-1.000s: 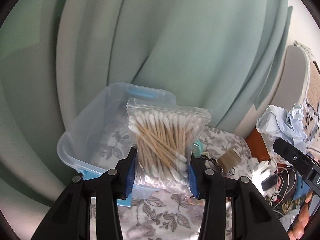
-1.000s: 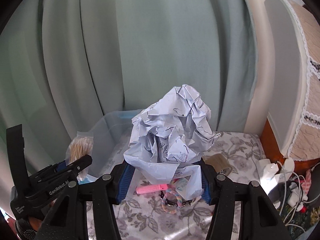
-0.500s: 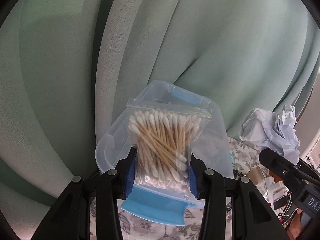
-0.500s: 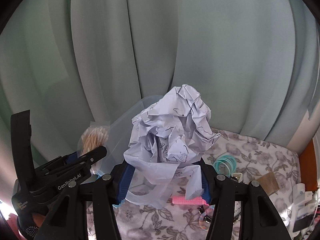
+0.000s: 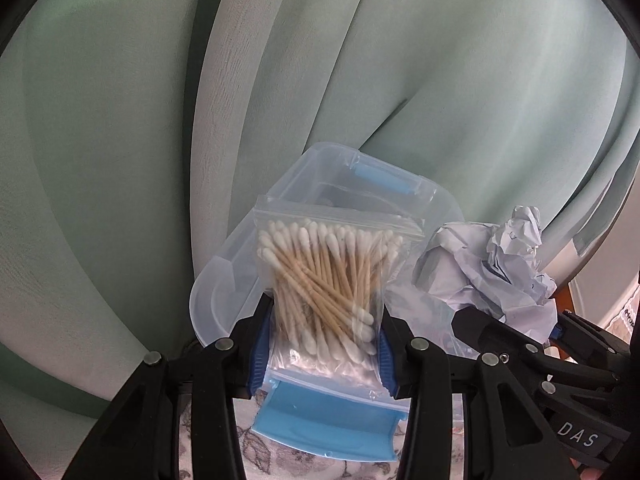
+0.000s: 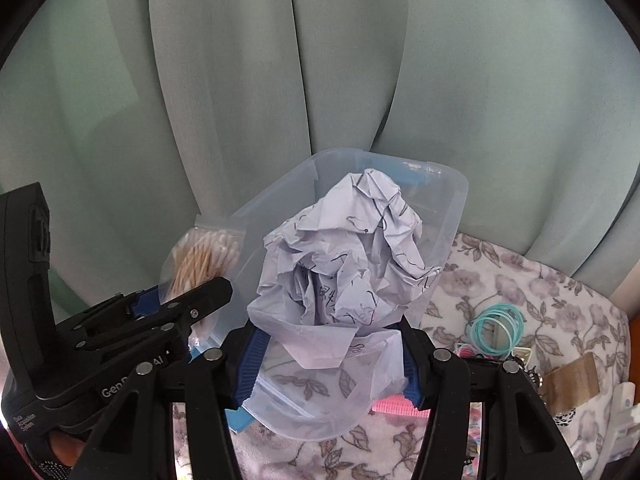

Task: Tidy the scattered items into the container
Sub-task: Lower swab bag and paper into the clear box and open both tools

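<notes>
Green curtain (image 6: 360, 80) backs the clear bin (image 6: 448, 208); left gripper (image 5: 324, 344) pinches a swab bag (image 5: 328, 280), right gripper (image 6: 328, 356) clamps crumpled paper (image 6: 344, 264), apparently over it; teal bands (image 6: 496, 328) beside.

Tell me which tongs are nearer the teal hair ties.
Right. The right tongs grip crumpled paper just left of the teal hair ties; the left tongs are farther left.

On my right gripper (image 5: 554, 330): "DAS" in pale letters on the black body.
On my left gripper (image 6: 176, 300): "Gen", partly hidden, then "AI"; lower down, small print I can't read.
On the crumpled paper (image 6: 344, 256): handwritten pen marks, not legible.
</notes>
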